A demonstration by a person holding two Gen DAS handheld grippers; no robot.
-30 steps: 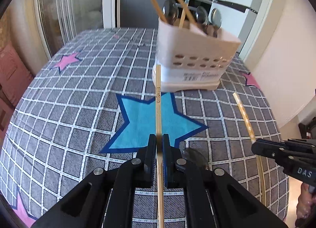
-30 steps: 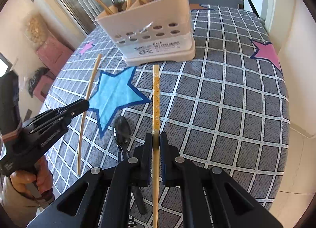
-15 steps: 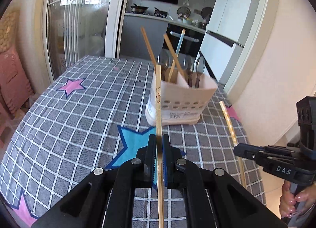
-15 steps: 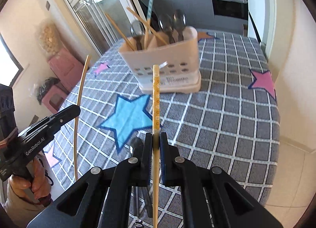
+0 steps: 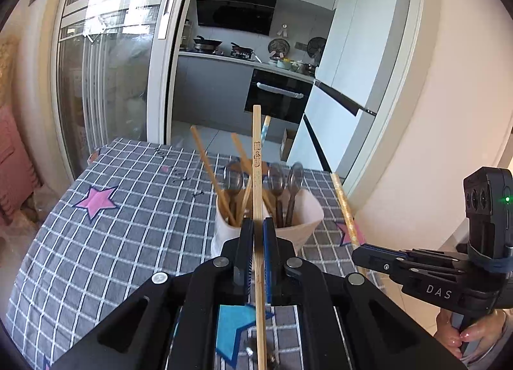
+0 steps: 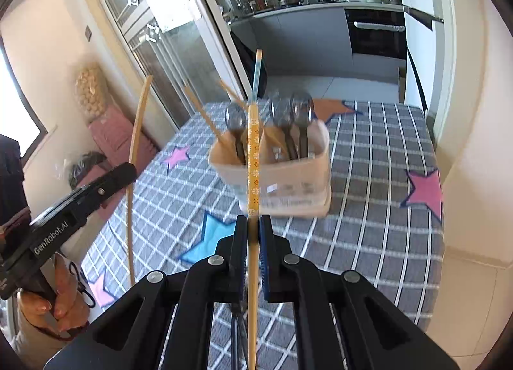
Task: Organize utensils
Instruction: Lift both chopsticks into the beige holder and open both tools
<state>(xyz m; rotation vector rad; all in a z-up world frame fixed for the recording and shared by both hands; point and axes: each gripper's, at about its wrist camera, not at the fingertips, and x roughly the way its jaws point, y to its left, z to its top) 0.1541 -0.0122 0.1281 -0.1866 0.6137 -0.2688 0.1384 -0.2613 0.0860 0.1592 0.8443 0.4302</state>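
Observation:
My left gripper (image 5: 257,226) is shut on a plain wooden chopstick (image 5: 256,158) that points up and forward, held above the table. My right gripper (image 6: 253,222) is shut on a yellow flower-patterned chopstick (image 6: 252,152), also raised. A white perforated utensil holder (image 5: 304,219) stands on the table and shows in the right wrist view too (image 6: 279,174); it holds chopsticks and several spoons (image 6: 298,110). The right gripper also shows in the left wrist view (image 5: 362,251), and the left gripper in the right wrist view (image 6: 125,171).
The table wears a grey checked cloth (image 6: 368,209) with pink and blue stars (image 6: 208,235). A spoon lies on the cloth below my left gripper (image 5: 256,350). Glass sliding doors, a kitchen and a white wall surround the table.
Both grippers have lifted their chopsticks off the table and tilted up. The holder now sits lower and farther off in both views.

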